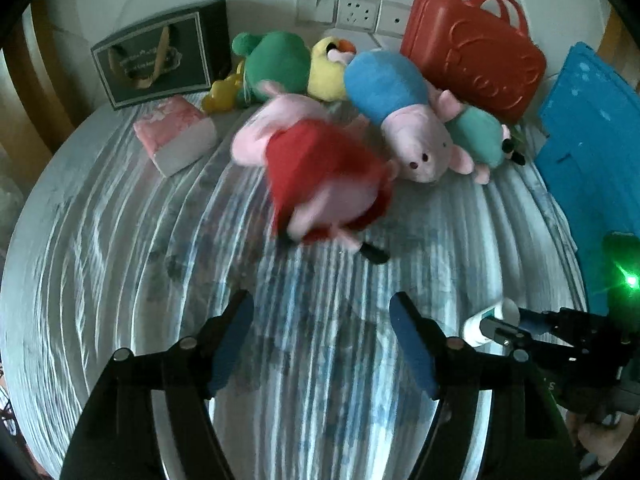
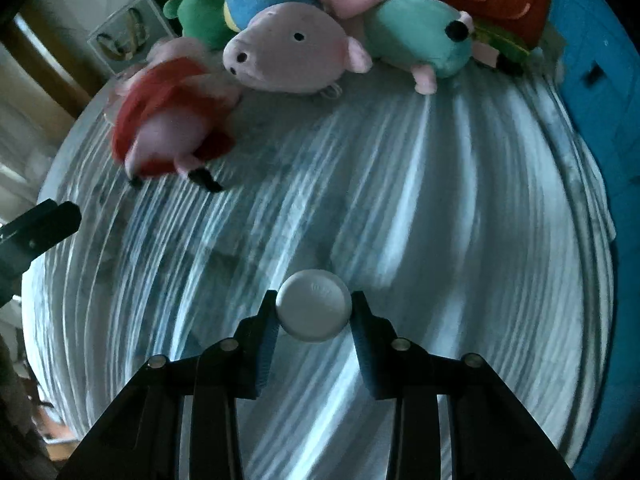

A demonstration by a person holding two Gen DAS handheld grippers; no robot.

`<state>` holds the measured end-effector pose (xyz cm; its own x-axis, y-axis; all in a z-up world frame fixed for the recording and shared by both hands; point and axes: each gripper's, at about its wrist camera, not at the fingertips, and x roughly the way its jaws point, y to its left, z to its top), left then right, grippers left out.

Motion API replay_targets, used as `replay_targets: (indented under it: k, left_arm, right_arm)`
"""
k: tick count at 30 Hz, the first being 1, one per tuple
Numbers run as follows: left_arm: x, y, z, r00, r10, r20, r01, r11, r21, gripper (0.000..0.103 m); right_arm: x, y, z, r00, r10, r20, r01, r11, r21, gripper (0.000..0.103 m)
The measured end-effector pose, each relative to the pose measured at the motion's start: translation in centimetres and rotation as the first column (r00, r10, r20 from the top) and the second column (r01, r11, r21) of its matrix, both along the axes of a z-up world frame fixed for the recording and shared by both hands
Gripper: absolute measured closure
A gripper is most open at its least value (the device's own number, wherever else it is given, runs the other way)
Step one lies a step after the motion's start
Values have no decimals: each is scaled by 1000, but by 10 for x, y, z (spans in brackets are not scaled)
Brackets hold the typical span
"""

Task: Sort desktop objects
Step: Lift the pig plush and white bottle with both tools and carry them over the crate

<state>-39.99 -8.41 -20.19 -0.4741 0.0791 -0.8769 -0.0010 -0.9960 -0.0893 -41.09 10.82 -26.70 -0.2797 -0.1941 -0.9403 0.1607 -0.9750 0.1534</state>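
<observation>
White bottle (image 2: 314, 306) at the lower middle of the right wrist view, cap toward the lens, pinched between the right gripper (image 2: 313, 310) pads, one pad on each side of the cap. That squeeze on the round sides looks chosen to keep it from rolling out while it is carried above the striped cloth (image 2: 360, 184). The left wrist view adds what this one hides: from the side, at lower right, the bottle (image 1: 486, 322) shows a body with a teal band, jutting from that gripper's tips.

Left gripper (image 1: 322, 342) now: fingers spread wide, nothing between them, only cloth below. Just ahead, centre frame, the red-dressed pig plush (image 1: 324, 184) is blurred and lies tilted against the row, my guess is it is joining the toy group.

Behind it along the top, the blue-shirted pig plush (image 1: 400, 120), the teal plush (image 1: 480, 136), a green plush (image 1: 276, 60) and a yellow plush (image 1: 326, 70) are huddled touching, soft toys gathered as one sort. Only the left view shows the pink packet (image 1: 176, 136) and the dark gift box (image 1: 160, 56) at upper left; the red case (image 1: 476, 56) and blue crate (image 1: 592, 152) stand at the right.
</observation>
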Motion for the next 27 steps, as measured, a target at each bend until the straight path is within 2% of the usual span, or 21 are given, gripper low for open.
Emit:
replay_targets:
  k: [4, 6, 9, 11, 13, 16, 19, 20, 21, 25, 27]
  left_arm:
    - [-15, -14, -6, 999, 32, 21, -32, 999, 26, 33]
    - [-26, -22, -3, 998, 53, 16, -54, 997, 55, 33]
    - [-57, -34, 4, 995, 99, 7, -99, 989, 112, 33]
    - [-89, -42, 5, 992, 119, 28, -122, 977, 173, 30]
    - [-123, -52, 1, 987, 142, 70, -154, 964, 217, 28]
    - [-180, -67, -20, 970, 152, 192, -198, 949, 246, 28]
    - [-219, -71, -53, 937, 137, 322, -215, 951, 224, 28]
    - [-226, -68, -60, 935, 107, 337, -195, 950, 242, 23]
    - [-234, -62, -67, 932, 73, 354, -168, 954, 247, 14]
    - [-248, -39, -83, 922, 74, 380, -134, 982, 133, 1]
    - [-251, -35, -99, 901, 86, 426, -142, 985, 102, 2]
  right_arm:
    - [-9, 0, 10, 1000, -10, -13, 10, 1000, -1, 69]
    - [-17, -3, 19, 999, -9, -48, 9, 1000, -6, 69]
    - [-36, -8, 37, 994, -2, -106, 2, 1000, -4, 69]
    - [-57, -12, 49, 989, 10, -147, -10, 1000, -3, 69]
    - [-74, -13, 59, 984, 17, -178, -18, 1000, -4, 69]
    - [-96, -5, 71, 977, 29, -210, -30, 1000, -2, 69]
    - [-124, -10, 74, 972, 34, -233, -35, 999, 2, 69]
    - [-133, -11, 73, 971, 38, -237, -36, 999, 9, 69]
    - [-143, -14, 71, 970, 40, -239, -36, 999, 18, 69]
    - [-171, -23, 58, 973, 43, -228, -36, 999, 32, 69]
    - [-181, -23, 48, 974, 44, -221, -35, 998, 42, 69]
